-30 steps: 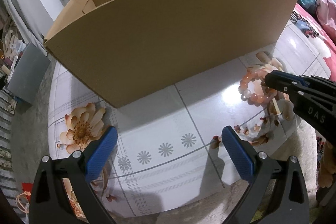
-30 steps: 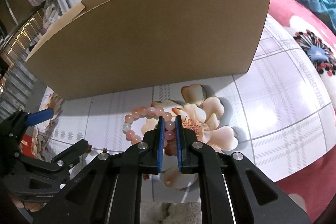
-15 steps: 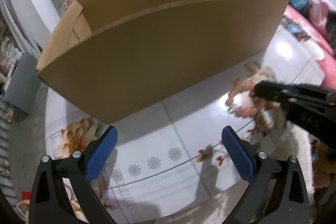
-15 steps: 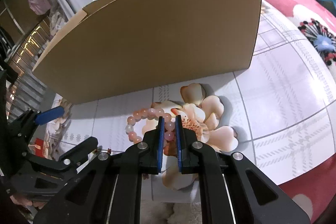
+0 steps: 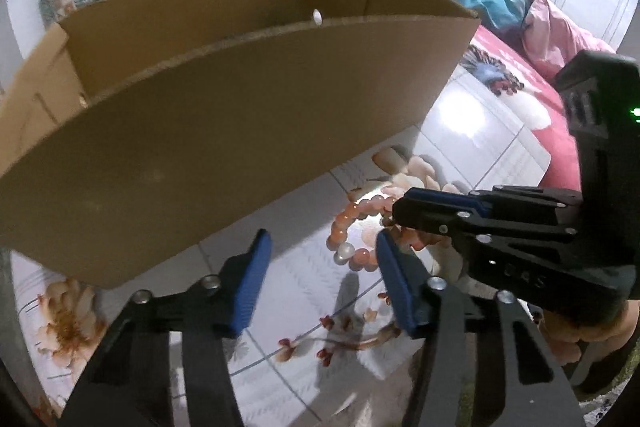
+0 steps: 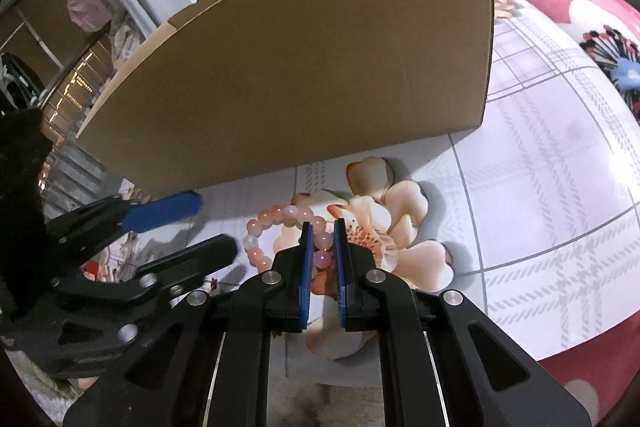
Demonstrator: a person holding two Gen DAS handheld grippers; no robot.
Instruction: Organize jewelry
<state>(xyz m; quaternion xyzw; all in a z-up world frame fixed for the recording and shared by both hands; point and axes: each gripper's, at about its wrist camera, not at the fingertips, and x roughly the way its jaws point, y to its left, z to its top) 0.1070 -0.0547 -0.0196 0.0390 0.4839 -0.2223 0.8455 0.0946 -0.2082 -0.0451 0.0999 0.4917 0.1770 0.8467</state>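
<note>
Right wrist view: right gripper point(image 6: 321, 241) jaws clenched on the bracelet point(image 6: 280, 227), left gripper point(image 6: 200, 227) jaws just been closing on nothing, box point(image 6: 320, 59) drop not done.

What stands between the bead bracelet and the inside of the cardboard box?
The near wall of the cardboard box. The bead bracelet lies on the floral tabletop in front of it, pinched by the right gripper, so it must go up over the rim. The left gripper sits beside it, not in the path.

The left gripper point(image 5: 320, 259), jaws just closing with nothing between, is hovering beside the bead bracelet point(image 5: 352, 227) the right gripper point(image 5: 400, 215) is pinching.
</note>
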